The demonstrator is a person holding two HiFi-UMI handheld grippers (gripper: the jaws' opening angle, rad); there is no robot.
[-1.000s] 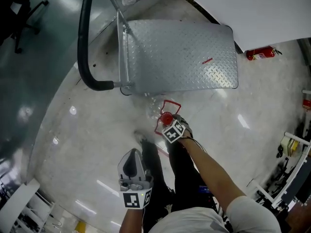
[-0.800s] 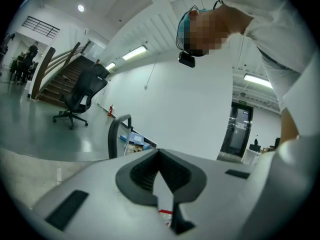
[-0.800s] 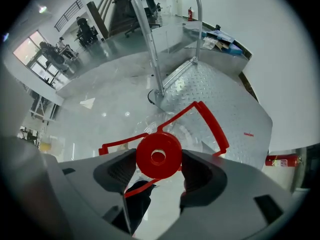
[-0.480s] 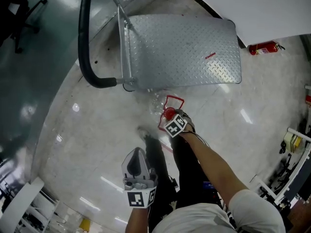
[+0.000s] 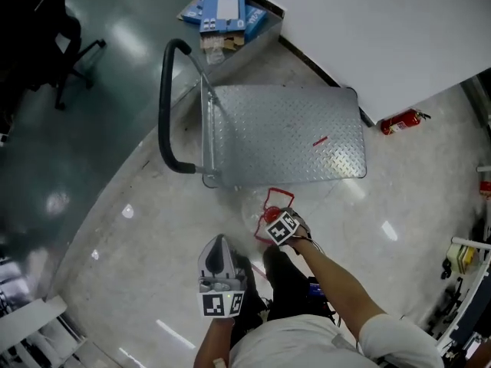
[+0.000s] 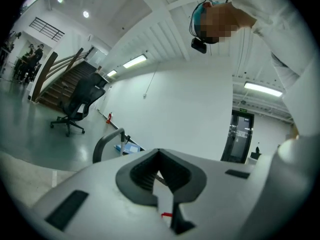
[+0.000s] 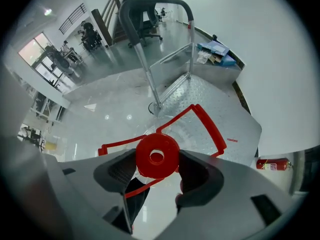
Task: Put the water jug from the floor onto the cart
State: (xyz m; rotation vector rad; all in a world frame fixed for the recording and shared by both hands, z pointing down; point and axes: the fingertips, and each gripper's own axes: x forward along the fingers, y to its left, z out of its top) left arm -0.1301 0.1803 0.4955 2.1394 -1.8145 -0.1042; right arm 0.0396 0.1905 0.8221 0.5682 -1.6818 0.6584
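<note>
The water jug [image 5: 259,208] is clear plastic with a red cap [image 7: 157,155] and a red wire handle [image 7: 205,124]. It is right in front of the near edge of the cart [image 5: 284,133], a grey tread-plate platform with a black push handle [image 5: 166,121]. My right gripper [image 5: 276,221] is shut on the jug's red cap, which fills the space between its dark pads [image 7: 192,173]. Lower left in the head view, my left gripper [image 5: 217,244] points upward, shut and holding nothing. Its pads meet at the tip [image 6: 159,154].
A red fire extinguisher [image 5: 399,120] lies by the white wall at right. Blue boxes [image 5: 226,10] sit behind the cart. A black office chair [image 5: 69,44] stands far left. Racks with gear [image 5: 468,267] line the right edge. The person's dark legs [image 5: 288,282] are below the jug.
The head view has pulled back, so cart and jug look smaller and the boxes now show. My right gripper stays clamped on the red cap; the left one has hardly shifted.
</note>
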